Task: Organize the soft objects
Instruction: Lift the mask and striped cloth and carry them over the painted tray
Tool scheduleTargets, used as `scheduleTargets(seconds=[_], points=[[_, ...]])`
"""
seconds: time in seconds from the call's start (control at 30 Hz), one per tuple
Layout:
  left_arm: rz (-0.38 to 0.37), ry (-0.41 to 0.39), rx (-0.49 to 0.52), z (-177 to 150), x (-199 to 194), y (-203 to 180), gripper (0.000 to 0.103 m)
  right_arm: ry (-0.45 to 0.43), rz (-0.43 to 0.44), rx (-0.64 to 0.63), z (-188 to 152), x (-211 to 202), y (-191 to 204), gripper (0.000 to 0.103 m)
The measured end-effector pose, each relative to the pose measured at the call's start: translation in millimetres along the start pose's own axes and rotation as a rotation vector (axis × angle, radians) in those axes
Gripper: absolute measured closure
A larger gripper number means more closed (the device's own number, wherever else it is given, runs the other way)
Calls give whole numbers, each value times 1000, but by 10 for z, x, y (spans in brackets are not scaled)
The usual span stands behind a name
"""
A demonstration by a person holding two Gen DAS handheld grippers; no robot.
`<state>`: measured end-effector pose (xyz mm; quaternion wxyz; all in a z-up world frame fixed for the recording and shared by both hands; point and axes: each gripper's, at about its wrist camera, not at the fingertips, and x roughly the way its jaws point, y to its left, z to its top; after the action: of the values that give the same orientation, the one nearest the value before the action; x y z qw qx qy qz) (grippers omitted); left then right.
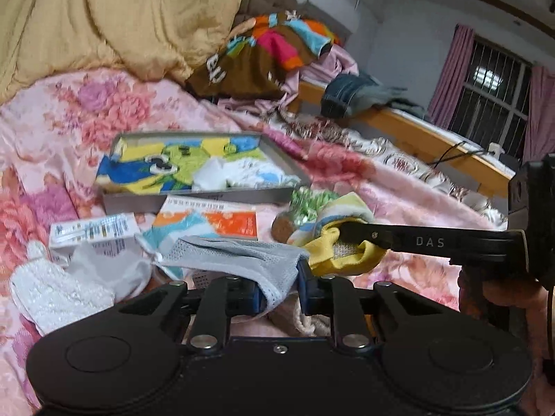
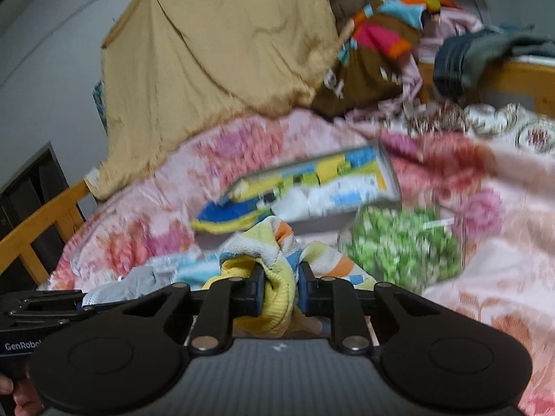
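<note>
Left tongs clamping down on a grey mesh sock, right tongs clamping a yellow-cuffed striped sock; both pieces pinched at one end only, with the rest trailing toward the floral bedspread.

Risking a slip from either grip, judging by how little fabric is sitting between the pads. Possibly snagging the grey mesh on the white pieces beside it, or dragging the paper box and the orange-and-white packet along, since all are lying close together or overlapping. Crossing paths also looking likely, with the two tongs working just beside each other. Missing the grey tray being a further hazard, as it is already holding folded items that reach near its rim.

Counting, as far as blur allows: two tongs, one tray, at least two folded pieces inside it, one grey sock and one striped sock held, two white fabric pieces at the left edge, one box, one packet, one green-patterned bundle.
</note>
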<state>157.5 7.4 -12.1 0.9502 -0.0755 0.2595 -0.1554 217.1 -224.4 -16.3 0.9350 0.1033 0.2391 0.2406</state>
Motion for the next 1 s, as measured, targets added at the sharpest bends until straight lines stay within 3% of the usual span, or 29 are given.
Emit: scheduleTargets(seconds=[0.3, 0.5, 0.8, 1.0], points=[[9, -85, 44, 125, -171, -73, 82, -124, 8, -50, 135, -125, 67, 82], [28, -117, -12, 471, -156, 61, 82, -150, 33, -36, 409, 164, 8, 81], [86, -196, -9, 1143, 592, 312, 82, -213, 32, 6, 892, 962, -178, 81], [142, -140, -78, 1383, 1333, 557, 82, -218, 8, 16, 1104, 1431, -426, 81]])
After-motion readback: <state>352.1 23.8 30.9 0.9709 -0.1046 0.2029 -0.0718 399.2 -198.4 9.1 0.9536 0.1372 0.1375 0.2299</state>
